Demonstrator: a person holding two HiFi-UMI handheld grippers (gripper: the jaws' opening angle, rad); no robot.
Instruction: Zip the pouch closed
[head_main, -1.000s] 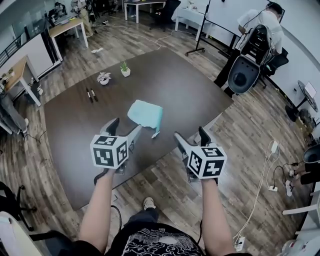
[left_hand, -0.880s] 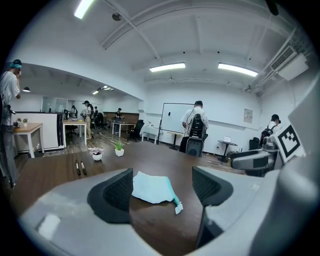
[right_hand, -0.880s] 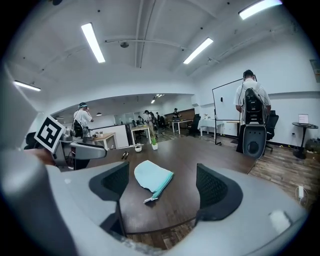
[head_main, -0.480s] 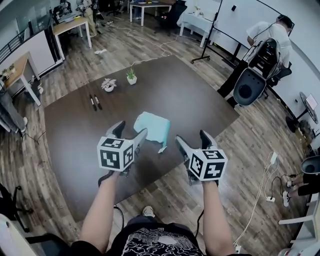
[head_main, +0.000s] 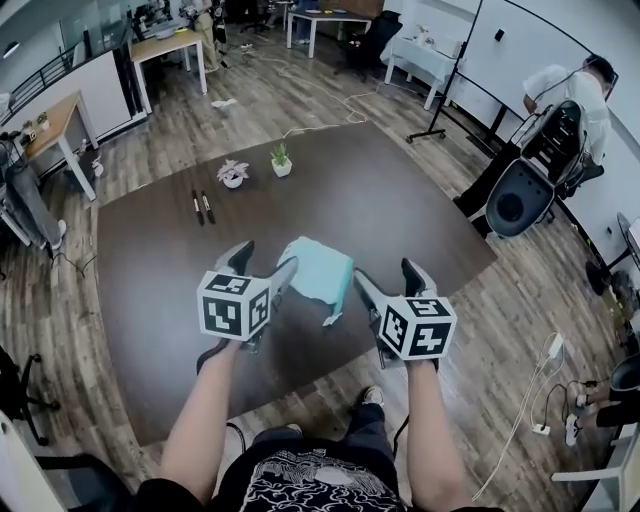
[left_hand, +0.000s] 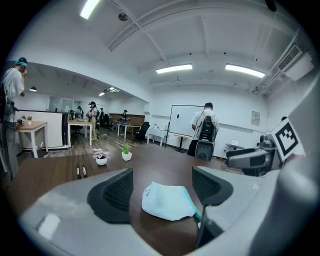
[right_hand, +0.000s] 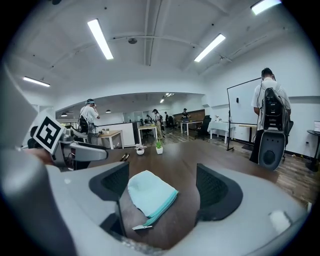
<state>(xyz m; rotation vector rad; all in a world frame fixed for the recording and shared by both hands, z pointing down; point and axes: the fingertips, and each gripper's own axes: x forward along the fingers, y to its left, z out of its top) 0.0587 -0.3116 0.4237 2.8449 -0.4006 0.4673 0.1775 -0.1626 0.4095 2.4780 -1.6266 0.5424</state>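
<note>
**Pouch and grippers.** The light-blue pouch (head_main: 318, 272) lies flat on the dark tabletop (head_main: 390, 195), close to the middle of its near edge. A teal zipper band (right_hand: 161, 207) runs along the pouch's right side. It ends in a pale pull tab (head_main: 330, 320) that points toward the near edge.

Your left gripper (head_main: 265, 258) hovers just left of the pouch, with its fingers spread wide and nothing between them. Your right gripper (head_main: 385, 272) hovers just right of the pouch, fingers equally wide and also empty. In each gripper view the pouch lies on the wood ahead of the dark pads, framed by them but not gripped. Both marker cubes face up toward you over the near edge.

**Rest of the tabletop.** Two markers (head_main: 202, 207) lie side by side toward the left edge. Two small potted plants (head_main: 258, 167) stand near the far-left edge, well apart from the pouch.

**Beyond the table.** A black office chair (head_main: 515, 205) stands off the right corner. A person (head_main: 585, 90) stands behind it.
</note>
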